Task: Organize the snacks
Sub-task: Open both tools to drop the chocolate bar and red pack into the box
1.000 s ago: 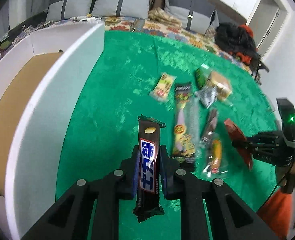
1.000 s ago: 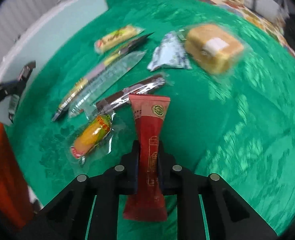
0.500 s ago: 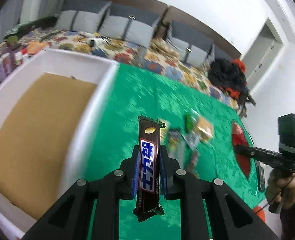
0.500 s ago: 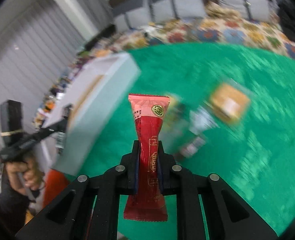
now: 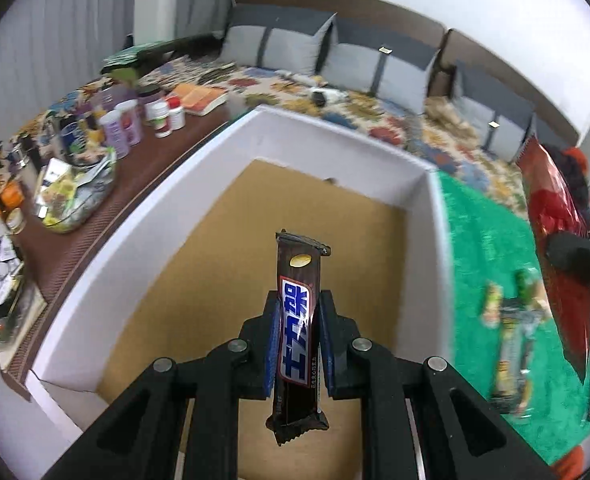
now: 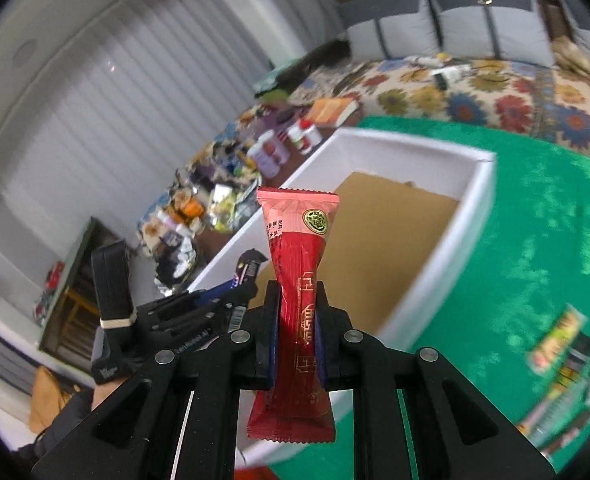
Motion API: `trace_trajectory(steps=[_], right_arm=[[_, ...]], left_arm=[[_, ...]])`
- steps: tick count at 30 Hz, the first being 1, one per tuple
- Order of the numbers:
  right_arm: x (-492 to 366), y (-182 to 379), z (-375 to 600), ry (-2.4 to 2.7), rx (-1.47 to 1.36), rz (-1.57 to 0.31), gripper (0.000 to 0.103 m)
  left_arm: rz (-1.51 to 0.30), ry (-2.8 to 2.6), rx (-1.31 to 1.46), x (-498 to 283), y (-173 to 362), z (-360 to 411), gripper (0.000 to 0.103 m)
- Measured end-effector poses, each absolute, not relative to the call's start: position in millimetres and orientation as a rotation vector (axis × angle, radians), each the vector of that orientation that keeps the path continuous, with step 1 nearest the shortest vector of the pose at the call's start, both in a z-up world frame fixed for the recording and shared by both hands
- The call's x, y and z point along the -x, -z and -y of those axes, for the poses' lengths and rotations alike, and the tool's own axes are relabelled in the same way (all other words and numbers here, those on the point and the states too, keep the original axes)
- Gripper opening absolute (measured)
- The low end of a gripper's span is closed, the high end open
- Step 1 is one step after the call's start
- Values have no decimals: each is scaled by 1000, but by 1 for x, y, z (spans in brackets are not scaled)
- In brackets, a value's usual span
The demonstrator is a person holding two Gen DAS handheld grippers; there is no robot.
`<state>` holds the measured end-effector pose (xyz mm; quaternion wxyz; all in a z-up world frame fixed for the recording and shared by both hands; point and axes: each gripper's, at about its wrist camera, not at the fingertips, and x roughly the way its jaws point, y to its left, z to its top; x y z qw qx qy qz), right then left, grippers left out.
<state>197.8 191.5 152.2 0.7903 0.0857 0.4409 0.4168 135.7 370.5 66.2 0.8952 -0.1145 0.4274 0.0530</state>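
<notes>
We take the white box (image 5: 431, 240) as our landmark: an open box with white walls and a tan cardboard floor, resting at the edge of the green cloth (image 5: 483, 248).

Nearest in our left wrist view, the left gripper (image 5: 297, 344) hangs above the box floor, its jaws closed tight on a dark brown chocolate bar (image 5: 298, 344). The bar stands upright between the pads, a blue-and-white label across its middle and a small gold oval near the crimped top; its lower end dangles below the jaws. Nothing lies between the bar and the box floor beneath it.

In our right wrist view, the right gripper (image 6: 297, 340) hovers just outside the box's near wall (image 6: 447, 268), jaws shut on a red snack packet (image 6: 297, 300). The packet is pinched at its waist, with gold line print, a round gold-and-green seal near the top and toothed seals at both ends. The left gripper (image 6: 219, 304) shows beside it, over the box's near corner.

To the right of the box, on the green cloth, the remaining snacks (image 5: 511, 320) lie blurred, so we cannot tell them apart. Left of the box, a brown shelf (image 5: 95, 208) carries bottles and jars (image 5: 135, 120) and a bag of oddments. Beyond the box spreads a floral bedspread (image 5: 375, 116), and farthest back sit grey cushions (image 5: 315, 48) against the wall.
</notes>
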Motion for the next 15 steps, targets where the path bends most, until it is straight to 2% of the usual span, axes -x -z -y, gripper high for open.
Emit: trace_trajectory(steps=[1,2,3,4,5,6,10,15], right_arm=[[-198,-145,-203,-893,-178,-956,19],[-198,-141,-204,-886,-176,-960,21],[-199,-134,-208,-859,-169,-968,31],[-200,-128,-211,-829,-155,-983,53],[-200,-124,-210,-800,-143,-990,60],[-198,-123,-206,-770,-134,-978,62],[-187,-123,-165,-660,-94,-875,65],[-160,-109,-59,-429,-55,-713,72]], left_arm=[[-902,-124,229,-138,-59,-373,17],[-925,-144,221,-141,-50,-375,24],[-944,-150,223,-144,-43,-377,45],[-959,-165,229,-145,-36,-379,60],[-956,-194,236,-141,-33,-382,83],[-934,-216,241,-137,-33,-382,86],[-883,-195,258,-125,-47,-369,86],[-793,-54,250,-104,-80,-307,87]])
